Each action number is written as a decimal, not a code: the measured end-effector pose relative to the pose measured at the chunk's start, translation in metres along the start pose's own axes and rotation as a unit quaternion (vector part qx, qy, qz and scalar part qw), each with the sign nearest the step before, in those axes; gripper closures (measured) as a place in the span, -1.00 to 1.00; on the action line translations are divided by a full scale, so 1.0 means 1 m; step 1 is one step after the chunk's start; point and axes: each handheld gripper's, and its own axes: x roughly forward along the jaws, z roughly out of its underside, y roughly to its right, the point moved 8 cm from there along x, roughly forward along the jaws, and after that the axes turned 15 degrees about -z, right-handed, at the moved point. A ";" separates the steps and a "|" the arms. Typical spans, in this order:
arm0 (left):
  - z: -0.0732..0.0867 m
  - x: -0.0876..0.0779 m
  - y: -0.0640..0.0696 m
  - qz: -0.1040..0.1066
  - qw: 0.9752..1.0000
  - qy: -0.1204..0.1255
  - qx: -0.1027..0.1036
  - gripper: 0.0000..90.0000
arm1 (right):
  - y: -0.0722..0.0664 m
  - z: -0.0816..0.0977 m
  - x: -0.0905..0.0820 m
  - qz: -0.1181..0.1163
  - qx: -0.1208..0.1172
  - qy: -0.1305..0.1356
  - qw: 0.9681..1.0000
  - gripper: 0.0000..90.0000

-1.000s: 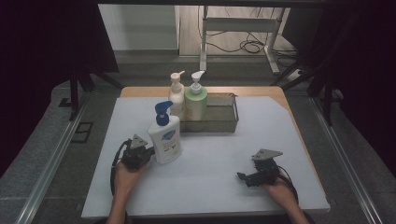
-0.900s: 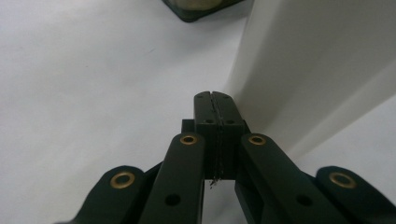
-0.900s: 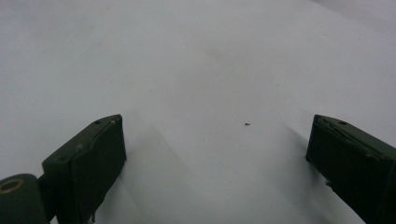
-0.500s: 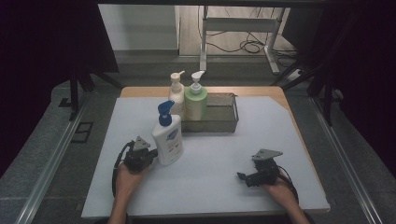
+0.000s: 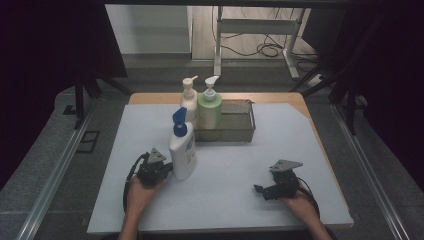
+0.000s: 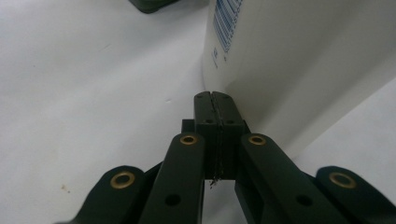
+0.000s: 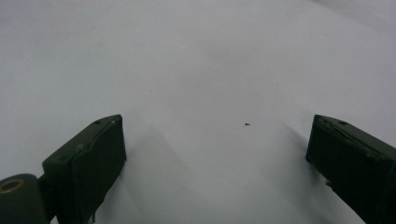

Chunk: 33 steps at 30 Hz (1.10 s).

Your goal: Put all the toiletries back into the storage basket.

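Left gripper (image 5: 169, 170) is seen at the sheet's near-left, held in the left hand (image 5: 137, 192); jaws pressed together with nothing between, tips right at the base of the white bottle (image 5: 182, 150). In the left gripper view the closed tips (image 6: 215, 100) are seen touching or just short of the bottle wall (image 6: 299, 56); actual contact can't be told.

White bottle is stood upright on the white sheet (image 5: 225, 200), blue pump on top, just right of the left gripper and in front of the tray's left end.

Behind it, a grey tray (image 5: 240, 127) is set at the sheet's far edge, with a cream pump bottle (image 5: 189, 100) and a green pump bottle (image 5: 210, 107) upright at its left end.

Right gripper (image 5: 260, 190) is rested on the sheet near-right, well apart from the bottle, in the right hand (image 5: 300, 202); jaws spread wide over bare sheet (image 7: 210, 70), nothing held.
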 end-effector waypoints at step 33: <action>0.003 -0.003 0.043 0.061 0.998 -0.016 0.017 0.98 | 0.000 0.000 0.000 0.000 0.000 0.000 1.000 -0.90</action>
